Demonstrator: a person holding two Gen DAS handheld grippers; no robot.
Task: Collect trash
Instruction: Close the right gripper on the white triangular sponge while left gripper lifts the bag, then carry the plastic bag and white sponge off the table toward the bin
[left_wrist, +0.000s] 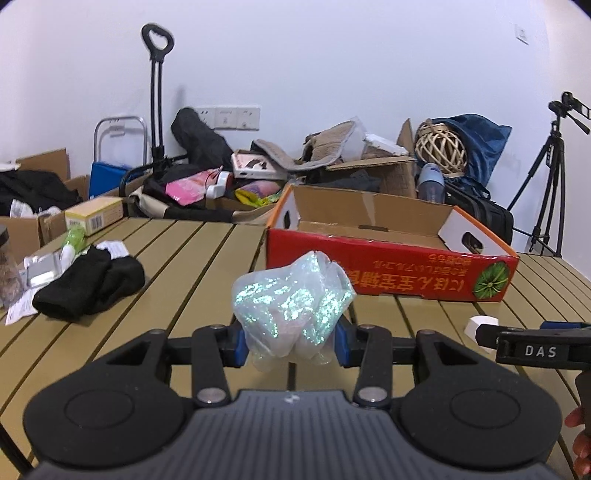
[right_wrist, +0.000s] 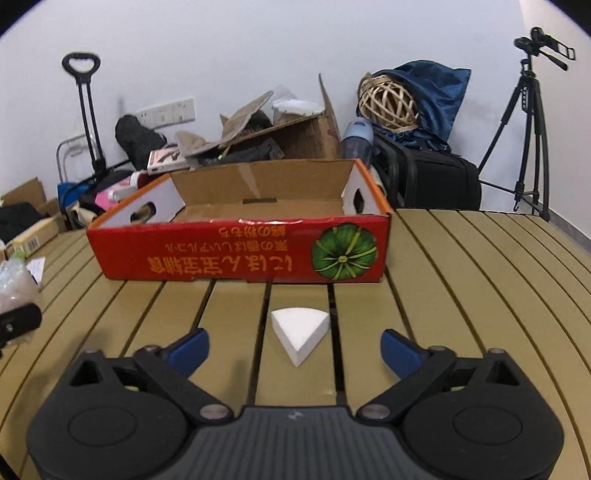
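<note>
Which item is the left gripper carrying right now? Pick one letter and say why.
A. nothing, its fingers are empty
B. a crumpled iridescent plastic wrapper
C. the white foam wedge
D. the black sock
B: in the left wrist view the left gripper has its blue fingers pressed on both sides of the crumpled iridescent plastic wrapper, while the white foam wedge lies on the slatted table.

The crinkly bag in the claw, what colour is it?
The crumpled plastic bag is see-through white with shimmery green-blue glints, clearest in the left wrist view.
</note>
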